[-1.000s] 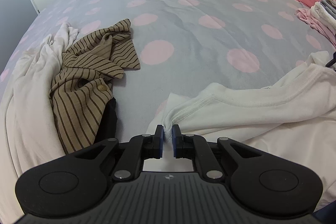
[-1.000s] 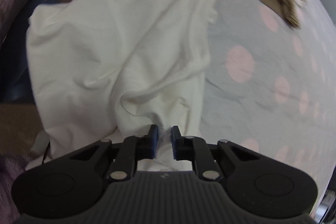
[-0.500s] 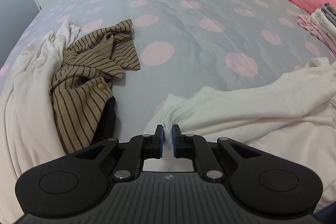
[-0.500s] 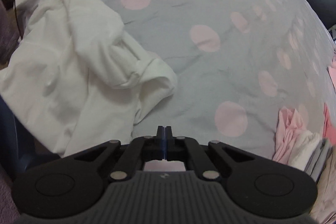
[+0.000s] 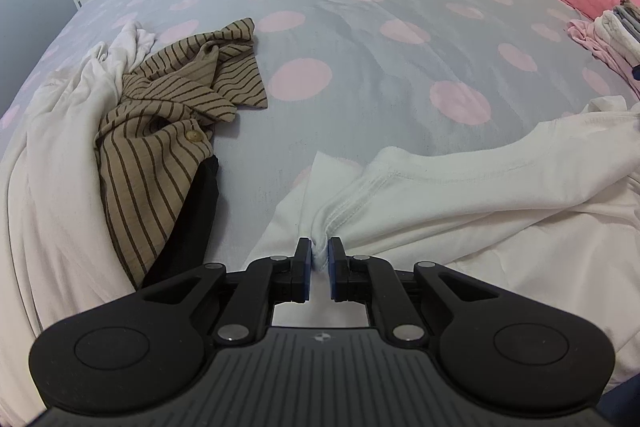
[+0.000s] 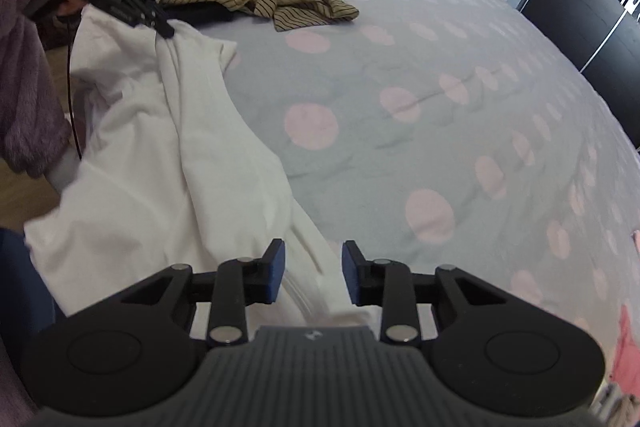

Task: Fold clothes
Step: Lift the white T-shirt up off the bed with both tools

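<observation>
White shirt hem pinched in the left gripper; the right gripper's jaws are opening, seemingly gripping nothing

- Our left gripper pinches the white T-shirt's bunched hem.
- Left of the T-shirt, we see a striped shirt on the polka-dot bedspread.

Soft, even light falls across the bed, with no glare and only faint shadows in the cloth folds. Both fisheye views bow the bed's edges and darken at the corners. The left view is sharp; the right view smears along its lower right edge.
</observation>
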`<state>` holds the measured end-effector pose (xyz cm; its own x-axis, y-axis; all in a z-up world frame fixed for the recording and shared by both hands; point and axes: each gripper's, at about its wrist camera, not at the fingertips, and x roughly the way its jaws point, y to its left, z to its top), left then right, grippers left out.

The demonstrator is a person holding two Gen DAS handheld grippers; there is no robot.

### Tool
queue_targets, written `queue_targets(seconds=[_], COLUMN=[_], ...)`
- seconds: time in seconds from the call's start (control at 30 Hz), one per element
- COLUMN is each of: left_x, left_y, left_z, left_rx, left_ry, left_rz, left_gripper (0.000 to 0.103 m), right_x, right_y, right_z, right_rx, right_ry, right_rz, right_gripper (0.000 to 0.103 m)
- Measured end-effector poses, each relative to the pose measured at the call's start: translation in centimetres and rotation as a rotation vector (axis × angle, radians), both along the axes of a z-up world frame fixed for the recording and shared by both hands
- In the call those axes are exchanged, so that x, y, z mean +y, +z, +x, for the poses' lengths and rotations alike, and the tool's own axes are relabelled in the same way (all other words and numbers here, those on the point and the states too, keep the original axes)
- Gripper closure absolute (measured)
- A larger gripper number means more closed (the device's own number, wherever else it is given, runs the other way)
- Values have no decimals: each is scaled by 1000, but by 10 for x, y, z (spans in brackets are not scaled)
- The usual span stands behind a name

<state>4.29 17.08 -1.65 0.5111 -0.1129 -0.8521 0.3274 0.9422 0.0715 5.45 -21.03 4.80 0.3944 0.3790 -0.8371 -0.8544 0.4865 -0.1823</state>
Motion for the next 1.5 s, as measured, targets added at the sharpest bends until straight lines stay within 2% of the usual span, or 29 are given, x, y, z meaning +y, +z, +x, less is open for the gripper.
queue_targets(seconds=[0.13, 0.3, 0.37, 0.4, 0.43, 0.47, 0.57, 0.67, 0.87, 0.97, 1.17, 1.33, 1.43, 1.5], left_x=[1, 1, 1, 1, 0, 0, -1, -3, -7, -17, -48, -46, -48, -54], left_y=[0, 0, -1, -1, 0, 1, 9, 20, 85, 130, 231, 316, 356, 378], left_z=[0, 0, 1, 1, 1, 1, 0, -1, -1, -8, -31, -75, -111, -141], left_rx=[-2, -4, -4, -5, -9, -15, -54, -102, -290, -425, -718, -1023, -1206, -1330], left_ry=[-4, -8, -7, -8, -9, -9, -4, 3, 30, 6, -66, -37, -36, -37], left_rz=[-4, -9, -11, -12, -12, -12, -23, -41, -212, -257, -243, -332, -346, -355], left_gripper=[97, 97, 96, 97, 97, 97, 96, 97, 97, 97, 97, 97, 97, 98], right_x=[21, 26, 27, 29, 30, 30, 29, 19, -8, -23, -52, -66, -66, -62], right_y=[-15, -42, -51, -53, -53, -51, -34, -12, 40, 71, 160, 242, 280, 298], right_z=[19, 46, 47, 45, 42, 38, 28, 27, 24, 16, -18, -65, -94, -111], right_rx=[90, 323, 384, 390, 389, 375, 291, 207, 16, -101, -361, -557, -653, -682], right_ry=[-84, -215, -232, -227, -217, -207, -189, -235, -333, -386, -435, -401, -378, -347], right_rz=[3, 54, 57, 46, 40, 39, 63, 116, 199, 238, 370, 481, 546, 580], right_gripper=[65, 64, 66, 69, 89, 98, 99, 99, 99, 99, 99, 99, 99, 99])
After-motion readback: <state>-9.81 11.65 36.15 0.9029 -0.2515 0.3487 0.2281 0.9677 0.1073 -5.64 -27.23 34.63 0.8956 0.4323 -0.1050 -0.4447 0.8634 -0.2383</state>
